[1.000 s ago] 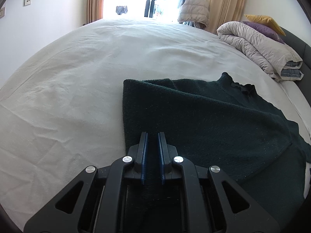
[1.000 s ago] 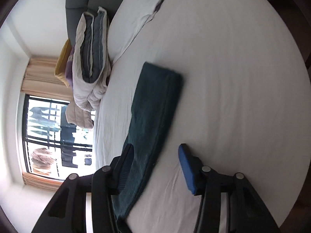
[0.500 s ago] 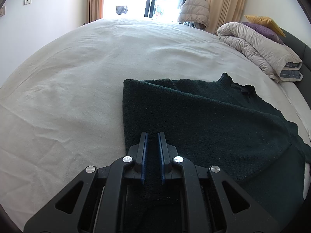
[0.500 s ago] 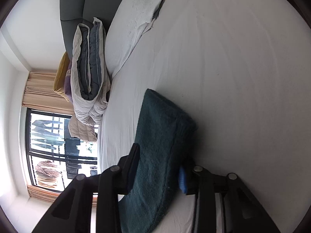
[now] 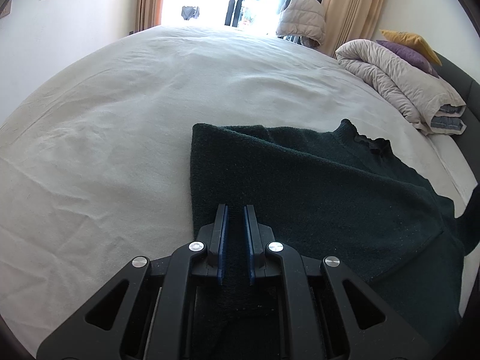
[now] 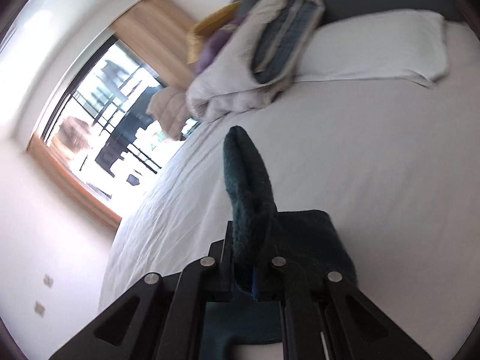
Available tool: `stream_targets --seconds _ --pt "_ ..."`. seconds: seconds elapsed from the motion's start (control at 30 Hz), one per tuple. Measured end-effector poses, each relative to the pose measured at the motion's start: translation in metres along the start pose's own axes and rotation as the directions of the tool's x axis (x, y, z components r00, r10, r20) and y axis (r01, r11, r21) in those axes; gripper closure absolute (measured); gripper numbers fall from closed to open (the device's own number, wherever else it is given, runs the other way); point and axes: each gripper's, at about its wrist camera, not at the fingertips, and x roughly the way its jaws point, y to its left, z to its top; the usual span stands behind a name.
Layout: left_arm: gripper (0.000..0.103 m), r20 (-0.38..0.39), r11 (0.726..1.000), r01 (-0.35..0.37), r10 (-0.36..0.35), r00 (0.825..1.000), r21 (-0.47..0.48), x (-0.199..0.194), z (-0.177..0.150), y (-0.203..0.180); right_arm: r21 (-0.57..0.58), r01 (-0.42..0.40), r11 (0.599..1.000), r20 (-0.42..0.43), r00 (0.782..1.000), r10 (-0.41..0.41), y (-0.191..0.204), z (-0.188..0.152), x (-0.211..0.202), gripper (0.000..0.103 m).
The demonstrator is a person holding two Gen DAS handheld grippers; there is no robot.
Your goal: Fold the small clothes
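A dark green knitted sweater [image 5: 315, 186] lies spread on the white bed sheet [image 5: 120, 120], its collar towards the folded duvet. My left gripper [image 5: 235, 210] rests low at the sweater's near edge, shut on the fabric that runs between its blue pads. In the right wrist view my right gripper [image 6: 250, 234] holds a folded strip of the sweater, its sleeve [image 6: 246, 174], which sticks up past the fingertips above the bed. Its jaws are closing, with the pads pressing on the knit. At the right edge of the left wrist view, part of the sweater rises off the sheet.
A folded grey-white duvet [image 5: 399, 84] with a yellow and a purple cushion [image 5: 408, 40] lies by the dark headboard. A white pillow [image 6: 375, 48] sits beside it. A padded jacket [image 5: 303, 18] hangs near the bright window. Bare sheet stretches left of and beyond the sweater.
My right gripper closed on the sleeve, lifted it off the sheet and rolled, so its view has turned. The left gripper and the sweater's body stayed put.
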Motion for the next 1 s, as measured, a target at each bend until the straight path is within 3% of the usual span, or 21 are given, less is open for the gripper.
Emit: stream_targets --seconds 0.07,0.13,0.2,0.23,0.27,0.3,0.43,0.53,0.57,0.63,0.7,0.8,0.9,1.0 --pt "0.092 0.004 0.997 0.044 -0.044 0.999 -0.063 -0.008 0.006 0.003 -0.204 -0.051 0.978 -0.041 0.998 0.043 0.075 -0.031 0.017 0.094" --pt "0.091 0.038 0.981 0.142 -0.138 0.990 -0.135 -0.022 0.012 0.002 -0.385 -0.085 0.919 -0.096 0.994 0.052 0.136 -0.073 0.039 0.094" --pt "0.079 0.054 0.958 0.245 -0.240 0.969 -0.151 -0.033 0.020 -0.011 -0.512 -0.103 0.852 -0.153 0.988 0.028 0.179 -0.120 0.063 0.094" --pt "0.054 0.050 0.942 0.298 -0.294 0.954 -0.151 -0.036 0.024 -0.020 -0.558 -0.114 0.822 -0.173 0.985 0.018 0.194 -0.141 0.074 0.094" --pt "0.029 0.044 0.924 0.350 -0.348 0.937 -0.155 -0.036 0.028 -0.028 -0.592 -0.124 0.797 -0.191 0.981 0.011 0.206 -0.158 0.082 0.094" --pt "0.025 0.046 0.903 0.395 -0.393 0.918 -0.166 -0.037 0.031 -0.035 -0.611 -0.133 0.780 -0.208 0.978 0.004 0.213 -0.173 0.089 0.094" --pt "0.024 -0.026 0.816 0.533 -0.552 0.833 -0.225 -0.019 0.043 -0.061 -0.666 -0.125 0.736 -0.206 0.978 -0.021 0.227 -0.204 0.098 0.094" --pt "0.024 -0.112 0.744 0.581 -0.642 0.759 -0.330 0.008 0.046 -0.072 -0.741 -0.095 0.665 -0.171 0.984 -0.051 0.231 -0.216 0.097 0.094" --pt "0.024 -0.132 0.732 0.582 -0.655 0.744 -0.355 0.014 0.047 -0.074 -0.760 -0.086 0.645 -0.163 0.985 -0.061 0.230 -0.220 0.095 0.094" --pt "0.024 -0.154 0.722 0.578 -0.665 0.730 -0.380 0.023 0.050 -0.076 -0.797 -0.058 0.601 -0.134 0.987 -0.083 0.232 -0.226 0.093 0.094" --pt "0.024 -0.186 0.709 0.582 -0.683 0.706 -0.398 0.030 0.052 -0.078 -0.840 -0.031 0.542 -0.100 0.990 -0.098 0.237 -0.233 0.090 0.094" --pt "0.024 -0.221 0.706 0.572 -0.690 0.690 -0.417 0.038 0.051 -0.080 -0.884 -0.007 0.467 -0.066 0.992 -0.111 0.245 -0.248 0.088 0.094" --pt "0.024 -0.229 0.714 0.569 -0.683 0.693 -0.408 0.042 0.054 -0.081 -0.916 0.002 0.401 -0.043 0.994 -0.104 0.251 -0.260 0.085 0.094" --pt "0.024 -0.259 0.743 0.545 -0.656 0.709 -0.387 0.046 0.055 -0.084 -0.937 0.009 0.351 -0.028 0.995 -0.099 0.257 -0.269 0.084 0.094"
